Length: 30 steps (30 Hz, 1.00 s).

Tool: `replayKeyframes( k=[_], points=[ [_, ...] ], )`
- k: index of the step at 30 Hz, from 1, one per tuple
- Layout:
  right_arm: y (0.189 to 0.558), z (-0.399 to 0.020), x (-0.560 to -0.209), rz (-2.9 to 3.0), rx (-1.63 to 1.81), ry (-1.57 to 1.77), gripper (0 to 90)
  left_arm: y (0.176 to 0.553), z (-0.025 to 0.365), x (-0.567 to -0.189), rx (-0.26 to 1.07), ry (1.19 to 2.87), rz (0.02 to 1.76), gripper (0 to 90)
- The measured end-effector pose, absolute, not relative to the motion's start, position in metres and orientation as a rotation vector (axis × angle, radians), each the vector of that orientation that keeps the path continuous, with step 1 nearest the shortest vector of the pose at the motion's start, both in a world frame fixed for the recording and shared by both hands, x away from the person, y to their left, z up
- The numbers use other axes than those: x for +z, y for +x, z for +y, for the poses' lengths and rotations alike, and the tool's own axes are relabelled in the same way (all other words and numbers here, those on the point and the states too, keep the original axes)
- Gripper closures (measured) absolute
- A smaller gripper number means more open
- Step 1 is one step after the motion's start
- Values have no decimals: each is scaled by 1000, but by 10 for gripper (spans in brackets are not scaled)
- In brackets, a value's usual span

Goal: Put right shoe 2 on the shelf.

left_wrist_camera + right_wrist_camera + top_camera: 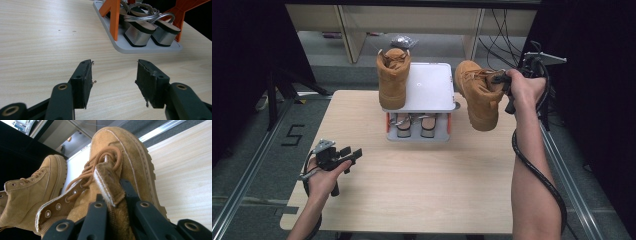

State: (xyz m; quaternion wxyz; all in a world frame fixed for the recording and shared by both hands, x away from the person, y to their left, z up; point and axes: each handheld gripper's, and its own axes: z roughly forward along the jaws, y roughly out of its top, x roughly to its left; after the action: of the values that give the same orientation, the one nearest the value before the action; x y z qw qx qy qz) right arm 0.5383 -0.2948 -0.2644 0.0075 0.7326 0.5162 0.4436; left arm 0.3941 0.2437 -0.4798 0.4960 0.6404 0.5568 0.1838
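Raised right hand (523,86) pinches boot (479,95) tongue above table (422,185).

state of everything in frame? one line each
Right gripper: shut on held boot's tongue.
Held boot: in the air, right of the rack.
Second boot: upright on rack top.
Rack: sandals on lower shelf.
Left gripper: open, empty, above table.

In my right gripper view the held boot (117,177) runs off the bottom edge, its tongue (110,182) covering the pads. On the far shelf, the second boot (32,195) is cut at the left. Under the rack's top (432,90), the sandals (416,125) are mostly hidden, perhaps one pair.
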Motion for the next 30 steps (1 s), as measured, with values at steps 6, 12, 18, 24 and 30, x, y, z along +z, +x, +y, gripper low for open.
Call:
replayKeyframes(
  k=[6, 12, 18, 24, 30],
  points=[
    [540, -293, -262, 1603, 1399, 2299, 847, 394, 244, -480, 445, 1553, 1349, 455],
    [542, -290, -261, 1610, 1403, 2267, 848, 394, 244, -480, 446, 1553, 1349, 456],
    [544, -286, -257, 1607, 1418, 2258, 847, 394, 244, -480, 445, 1553, 1348, 456],
    [545, -280, -253, 1607, 1423, 2262, 847, 394, 244, -480, 443, 1555, 1349, 456],
    [547, -278, -254, 1620, 1426, 2228, 847, 394, 244, -480, 444, 1555, 1349, 456]
  ],
)
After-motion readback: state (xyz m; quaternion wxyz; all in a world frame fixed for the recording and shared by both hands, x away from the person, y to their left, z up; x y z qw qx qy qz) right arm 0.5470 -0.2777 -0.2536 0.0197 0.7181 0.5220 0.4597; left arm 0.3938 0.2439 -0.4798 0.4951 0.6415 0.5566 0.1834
